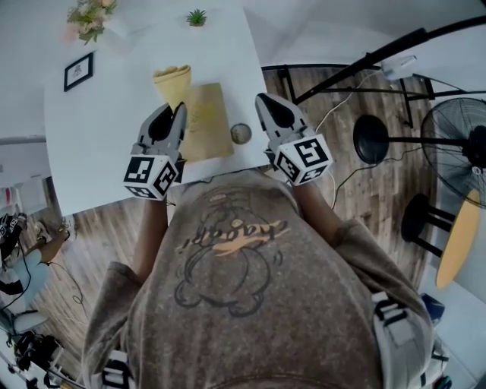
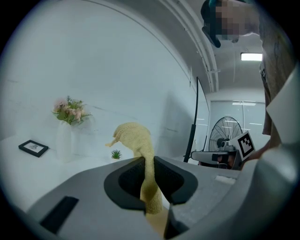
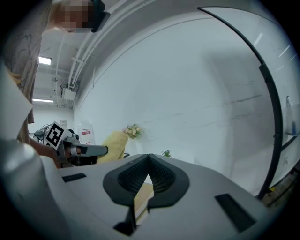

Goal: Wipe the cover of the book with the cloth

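A tan book (image 1: 206, 121) lies flat on the white table (image 1: 106, 137) in the head view. My left gripper (image 1: 178, 110) hangs at the book's left edge, shut on a yellow cloth (image 1: 173, 80) that bunches beyond its tips. In the left gripper view the cloth (image 2: 136, 138) stands up from between the closed jaws of that gripper (image 2: 149, 163). My right gripper (image 1: 264, 100) hovers just right of the book, shut with nothing in it. In its own view this gripper (image 3: 149, 160) has its jaws together, and a strip of the book (image 3: 142, 197) shows beneath them.
A small round brown object (image 1: 241, 134) sits on the table between the book and the right gripper. A framed picture (image 1: 78, 71), a vase of flowers (image 1: 89, 17) and a small green plant (image 1: 197, 17) stand along the far side. A fan (image 1: 462, 144) and stands occupy the floor at right.
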A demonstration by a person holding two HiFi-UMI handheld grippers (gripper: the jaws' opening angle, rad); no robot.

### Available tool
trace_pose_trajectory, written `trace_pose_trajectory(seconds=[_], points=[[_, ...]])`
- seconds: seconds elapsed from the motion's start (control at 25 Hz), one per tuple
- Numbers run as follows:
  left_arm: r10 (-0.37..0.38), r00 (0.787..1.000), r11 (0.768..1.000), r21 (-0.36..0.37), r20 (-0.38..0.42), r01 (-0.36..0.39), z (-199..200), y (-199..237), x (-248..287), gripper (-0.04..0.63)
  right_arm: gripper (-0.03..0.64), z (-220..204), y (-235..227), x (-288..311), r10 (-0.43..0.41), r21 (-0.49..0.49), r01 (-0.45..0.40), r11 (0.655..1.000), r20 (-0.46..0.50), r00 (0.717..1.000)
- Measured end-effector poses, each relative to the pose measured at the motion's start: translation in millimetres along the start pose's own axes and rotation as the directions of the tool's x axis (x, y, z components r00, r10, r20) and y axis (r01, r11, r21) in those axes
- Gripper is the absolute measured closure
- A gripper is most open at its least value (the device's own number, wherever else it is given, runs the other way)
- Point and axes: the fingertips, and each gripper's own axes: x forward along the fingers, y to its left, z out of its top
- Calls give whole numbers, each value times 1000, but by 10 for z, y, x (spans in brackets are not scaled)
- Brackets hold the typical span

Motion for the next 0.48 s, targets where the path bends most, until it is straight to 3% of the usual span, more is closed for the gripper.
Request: trace_pose_trajectory(seconds=[0.48], points=[[17,1000,999,-33,-1,-17,-51,9,-54,546,617,-49,-9,0,-1,20,1,1000,-12,1000]])
